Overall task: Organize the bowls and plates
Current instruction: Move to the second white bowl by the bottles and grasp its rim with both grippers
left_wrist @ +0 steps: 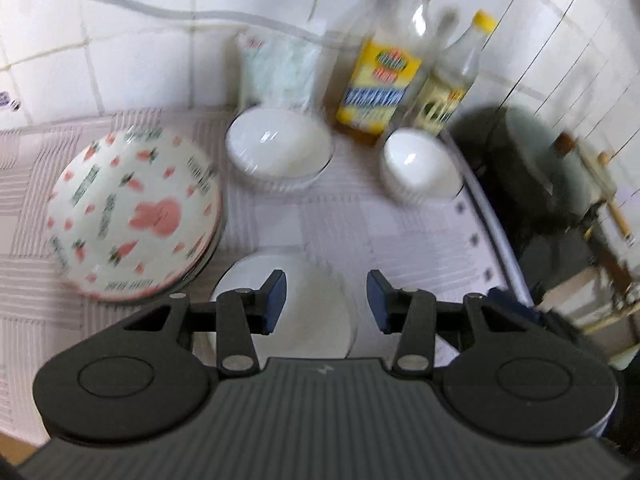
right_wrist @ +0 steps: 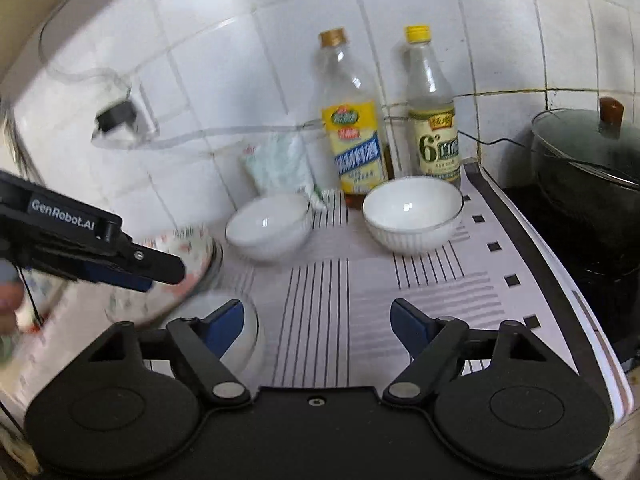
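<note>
Showing, left cam only: rabbit-print plates [left_wrist: 134, 216]
Right cam: "GenRobot.AI" on left gripper [right_wrist: 160, 274]
Left gripper fingers: narrow gap, empty
Right gripper [right_wrist: 318, 320] fingers: wide, empty

Ahead of me rises a wall of glossy white square tiles with grey grout [right_wrist: 224, 60], catching soft daylight in pale glints. A white socket with a black plug [right_wrist: 116, 120] sits on it, and a clear-sheathed cable [right_wrist: 224, 134] trails away along the tiles. Below lies my tabletop under a pale cloth with grey stripes and small black squares [right_wrist: 328, 304]. Off to the side stands a black stove surface [right_wrist: 592, 240], dark and dull.
</note>
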{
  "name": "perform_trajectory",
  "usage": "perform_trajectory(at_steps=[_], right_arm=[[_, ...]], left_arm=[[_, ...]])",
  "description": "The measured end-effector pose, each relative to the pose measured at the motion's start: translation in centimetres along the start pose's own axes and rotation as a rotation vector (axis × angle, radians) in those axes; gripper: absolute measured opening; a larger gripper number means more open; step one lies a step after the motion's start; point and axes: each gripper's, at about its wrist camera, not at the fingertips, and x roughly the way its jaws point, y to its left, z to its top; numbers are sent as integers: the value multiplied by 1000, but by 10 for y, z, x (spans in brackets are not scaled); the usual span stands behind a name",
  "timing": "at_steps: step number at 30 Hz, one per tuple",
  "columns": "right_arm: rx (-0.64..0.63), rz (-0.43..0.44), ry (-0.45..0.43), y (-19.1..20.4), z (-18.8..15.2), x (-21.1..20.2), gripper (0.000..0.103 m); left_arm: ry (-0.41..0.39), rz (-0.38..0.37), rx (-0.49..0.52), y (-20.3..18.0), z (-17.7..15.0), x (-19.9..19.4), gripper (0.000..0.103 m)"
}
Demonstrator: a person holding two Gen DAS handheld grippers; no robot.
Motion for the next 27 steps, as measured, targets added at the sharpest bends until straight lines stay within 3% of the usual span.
perform_trajectory(at_steps=[3,8,12,19,22,27], right_arm=[[41,-8,-13,-9,12,10,75],[130,-107,-24,-32,30,42,72],[337,-54,8,-69,38,69,69],[436,-126,-6,-95,38,103,66],[478,-161,-42,-103,38,111,57],[545,-195,-29,-117,39,130,33]], left_arm=[[-28,-19,5,-13,14,9,43],[-45,-44,-5,-29,34,46,43],[-53,15,32,-39,48,77,43],[33,-35,11,-49,71,125,43],[107,-47,21,-56,80,144,44],[111,-9,56,-69,89,168,44]])
